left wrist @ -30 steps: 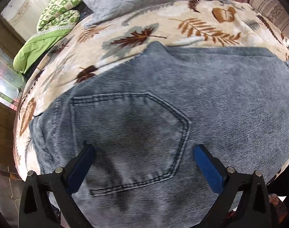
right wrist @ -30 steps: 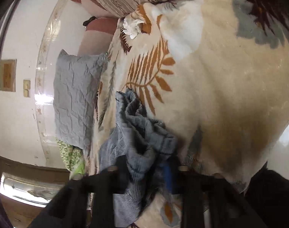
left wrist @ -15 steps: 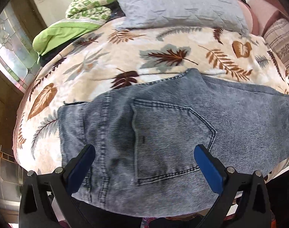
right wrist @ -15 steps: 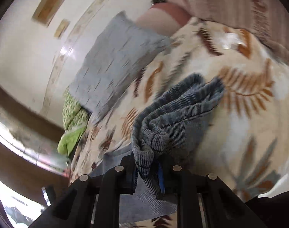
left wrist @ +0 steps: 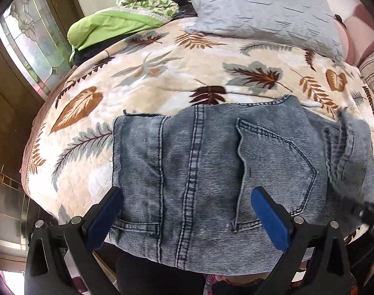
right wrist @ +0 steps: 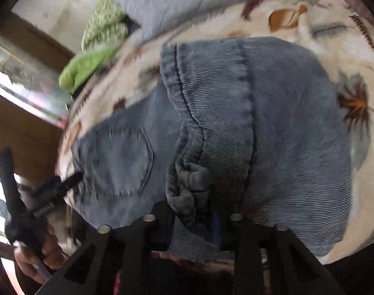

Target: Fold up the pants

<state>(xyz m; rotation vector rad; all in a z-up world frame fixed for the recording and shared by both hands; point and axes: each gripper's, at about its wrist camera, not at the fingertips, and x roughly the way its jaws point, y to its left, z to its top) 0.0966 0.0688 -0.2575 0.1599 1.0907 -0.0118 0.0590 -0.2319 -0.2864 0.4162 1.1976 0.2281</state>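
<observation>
- The left gripper [left wrist: 187,217] hangs over the near part of the pants [left wrist: 211,172] with its blue pads [left wrist: 270,217] spread wide; nothing is between them, and whether they touch the denim cannot be told.
- The pants lie on a bed covered by a leaf-print blanket [left wrist: 147,73]; the back pocket [left wrist: 275,169] sits just ahead of the right-hand pad, and the centre seam runs away from the gripper between the two pads.
- The near edge of the denim hangs over the bed's near edge, below the left gripper; the far edge lies ahead of it, partway across the blanket.
- To the left of that gripper the blanket is bare out to the bed's rounded edge; ahead, bare blanket runs up to a grey pillow [left wrist: 265,12] and a green quilt [left wrist: 128,17].
- The right gripper [right wrist: 194,221] has just been opening its jaws, with a bunched fold of denim [right wrist: 187,186] between them; the blur hides whether the pads press on it.
- Ahead of the right gripper a folded-over leg layer [right wrist: 272,123] lies on the pants, with open blanket to its right.
- The left gripper appears blurred at the left of the right wrist view.
</observation>
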